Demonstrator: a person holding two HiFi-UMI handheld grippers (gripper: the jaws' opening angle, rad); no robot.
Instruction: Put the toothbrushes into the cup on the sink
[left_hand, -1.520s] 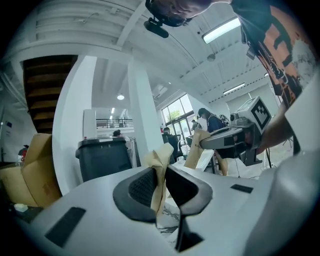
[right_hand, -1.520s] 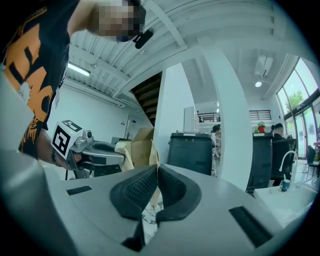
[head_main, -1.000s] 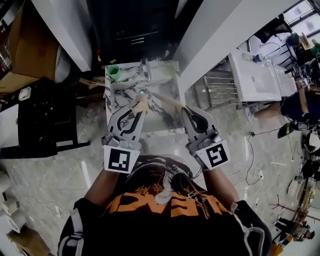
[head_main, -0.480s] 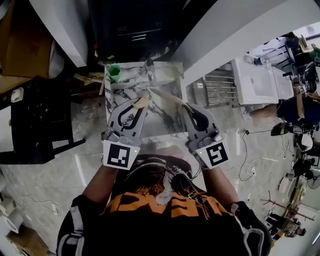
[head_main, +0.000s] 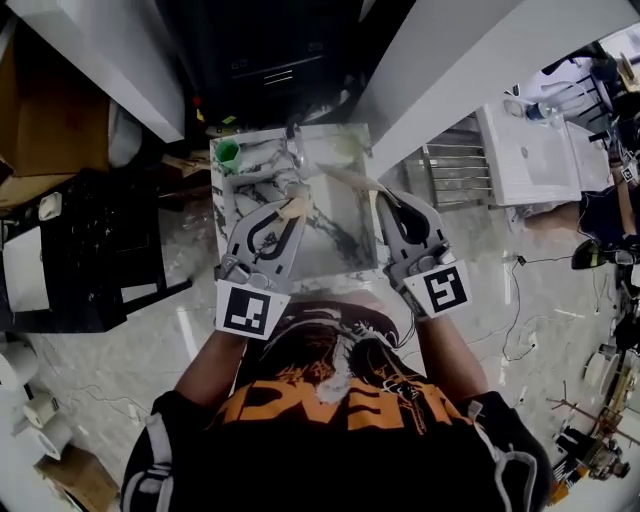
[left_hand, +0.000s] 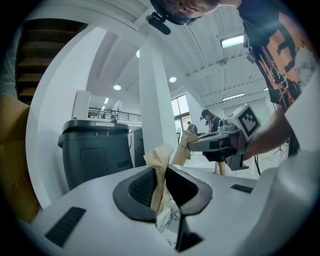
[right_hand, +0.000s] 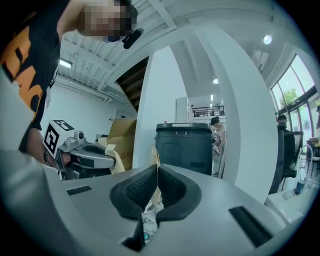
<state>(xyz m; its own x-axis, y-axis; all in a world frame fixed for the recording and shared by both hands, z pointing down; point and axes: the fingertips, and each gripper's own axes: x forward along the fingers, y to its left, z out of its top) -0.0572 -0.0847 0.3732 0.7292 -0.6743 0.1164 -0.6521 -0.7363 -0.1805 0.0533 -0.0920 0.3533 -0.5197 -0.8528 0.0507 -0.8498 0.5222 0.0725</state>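
Head view: marble sink (head_main: 335, 240) sat upper centre of frame, faucet (head_main: 296, 140) at its top edge, green cup (head_main: 228, 153) upright at its upper-left corner. Both grippers were held over the sink's lower half. Left gripper (head_main: 290, 212) pinched a beige paper wad (head_main: 294, 206). Right gripper (head_main: 392, 205) held the end of a pale strip (head_main: 350, 181) running up-left across the basin. Could not tell whether wad and strip were joined, nor make out a bare toothbrush; cup was well apart from both. Left gripper view: left gripper (left_hand: 161, 176) had its pads closed on the beige paper wad (left_hand: 159, 159), which stuck up above them at centre frame. The right gripper (left_hand: 194, 145) showed at centre right, a grey bin (left_hand: 97, 150) at left. Right gripper view: right gripper (right_hand: 156, 186) had its pads pressed together on a thin edge of the pale strip (right_hand: 155, 159). Marble showed beneath, left gripper (right_hand: 111, 161) at left, the bin (right_hand: 185, 145) centre.
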